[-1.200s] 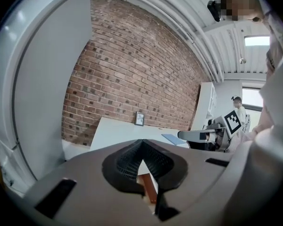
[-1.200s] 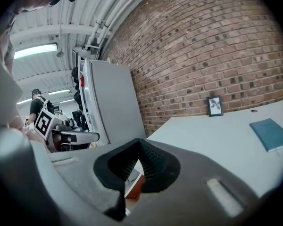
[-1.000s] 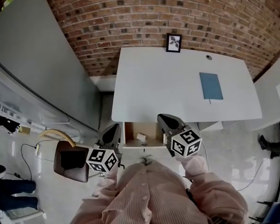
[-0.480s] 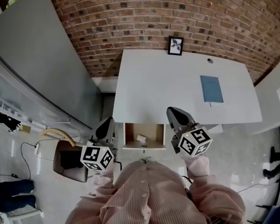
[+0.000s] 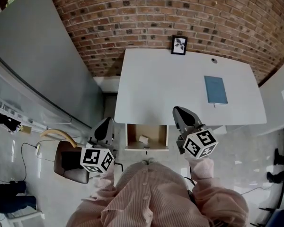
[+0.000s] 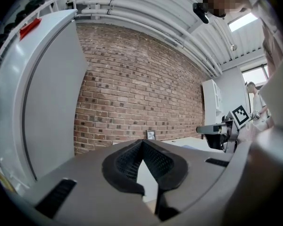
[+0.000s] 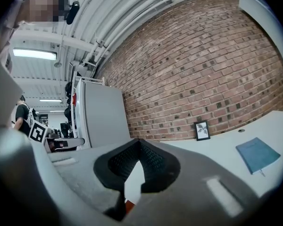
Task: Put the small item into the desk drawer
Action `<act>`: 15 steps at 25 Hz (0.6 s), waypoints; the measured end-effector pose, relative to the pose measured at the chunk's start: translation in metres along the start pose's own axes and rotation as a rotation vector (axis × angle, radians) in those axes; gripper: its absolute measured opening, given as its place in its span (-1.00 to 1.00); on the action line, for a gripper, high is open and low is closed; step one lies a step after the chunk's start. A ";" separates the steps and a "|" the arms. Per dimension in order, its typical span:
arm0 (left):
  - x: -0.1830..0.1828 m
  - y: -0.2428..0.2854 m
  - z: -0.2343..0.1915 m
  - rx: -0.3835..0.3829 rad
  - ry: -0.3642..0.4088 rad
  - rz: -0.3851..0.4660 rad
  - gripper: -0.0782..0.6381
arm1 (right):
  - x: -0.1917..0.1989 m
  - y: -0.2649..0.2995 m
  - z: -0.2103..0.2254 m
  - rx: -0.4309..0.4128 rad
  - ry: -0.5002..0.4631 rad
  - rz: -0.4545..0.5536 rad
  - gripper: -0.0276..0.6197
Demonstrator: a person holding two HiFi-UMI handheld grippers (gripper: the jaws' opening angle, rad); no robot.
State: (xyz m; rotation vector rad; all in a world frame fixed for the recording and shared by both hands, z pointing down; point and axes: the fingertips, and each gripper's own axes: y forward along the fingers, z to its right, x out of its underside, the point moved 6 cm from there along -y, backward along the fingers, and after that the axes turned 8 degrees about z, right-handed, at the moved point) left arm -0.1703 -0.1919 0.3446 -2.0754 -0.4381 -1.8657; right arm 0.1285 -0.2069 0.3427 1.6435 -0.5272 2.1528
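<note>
The desk drawer (image 5: 146,147) stands open under the front edge of the white desk (image 5: 170,89). A small white item (image 5: 143,139) lies inside it. My left gripper (image 5: 105,123) hangs left of the drawer, shut and empty; its jaws meet at the tip (image 6: 142,142). My right gripper (image 5: 180,111) is held over the desk's front edge, right of the drawer, also shut with nothing in it (image 7: 139,142). Neither gripper touches the drawer or the item.
A blue notebook (image 5: 215,89) lies on the desk's right side and a small framed picture (image 5: 179,45) stands at its back against the brick wall. A brown chair (image 5: 72,162) is at my left. A grey panel (image 5: 38,65) leans at the left.
Both grippers have risen a little and drawn apart, the right one rightward over the desk edge, the left one leftward. The drawer stays open with the item inside.
</note>
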 end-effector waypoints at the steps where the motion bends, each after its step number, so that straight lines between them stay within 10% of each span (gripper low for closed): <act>1: 0.001 0.000 0.001 -0.001 0.002 -0.003 -0.78 | 0.000 0.000 0.001 0.002 -0.004 0.002 -0.90; 15: 0.008 -0.004 -0.008 -0.037 -0.022 -0.016 -0.78 | 0.002 0.003 0.004 0.020 -0.028 -0.001 -0.90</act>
